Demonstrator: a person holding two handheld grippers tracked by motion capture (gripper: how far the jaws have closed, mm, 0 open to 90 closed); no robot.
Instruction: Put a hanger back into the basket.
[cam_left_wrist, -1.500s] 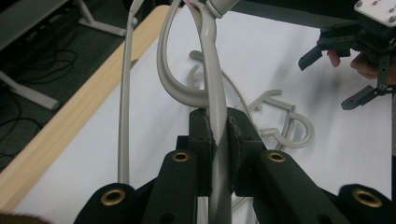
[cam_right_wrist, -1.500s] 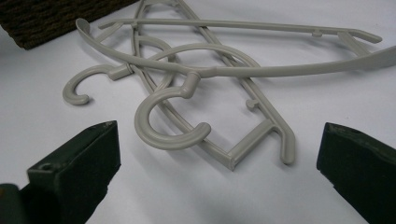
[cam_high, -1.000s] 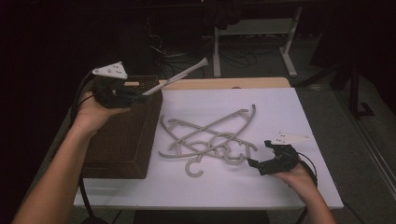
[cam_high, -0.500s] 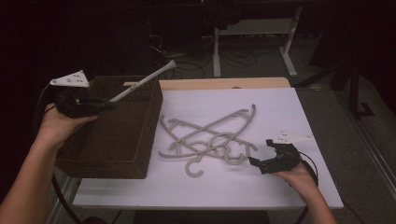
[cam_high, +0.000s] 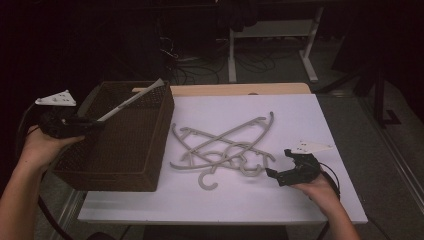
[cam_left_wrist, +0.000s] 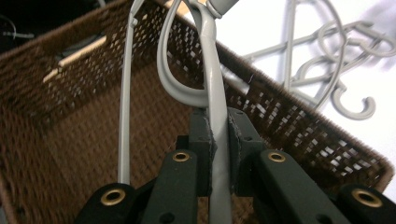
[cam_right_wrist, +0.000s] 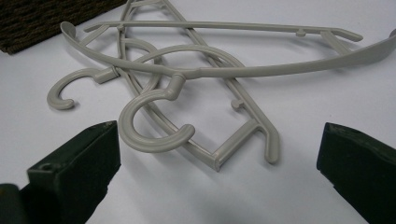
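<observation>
The high view is dim. The room behind is almost black, and the white table (cam_high: 300, 125) is the brightest part, lit evenly from above. The hangers (cam_high: 225, 147) on it throw only soft, faint shadows. The basket (cam_high: 125, 140) is dark and its weave is hard to read. The picture is a little grainy and soft.

The left gripper view is brighter. The table at the top right is overexposed, nearly pure white. The held hanger (cam_left_wrist: 217, 116) shows a pale glare along its length. The near parts at the bottom are slightly blurred.

The right gripper view is evenly lit with soft shadows under the hangers (cam_right_wrist: 187, 84). The dark jaws at the bottom are out of focus.
</observation>
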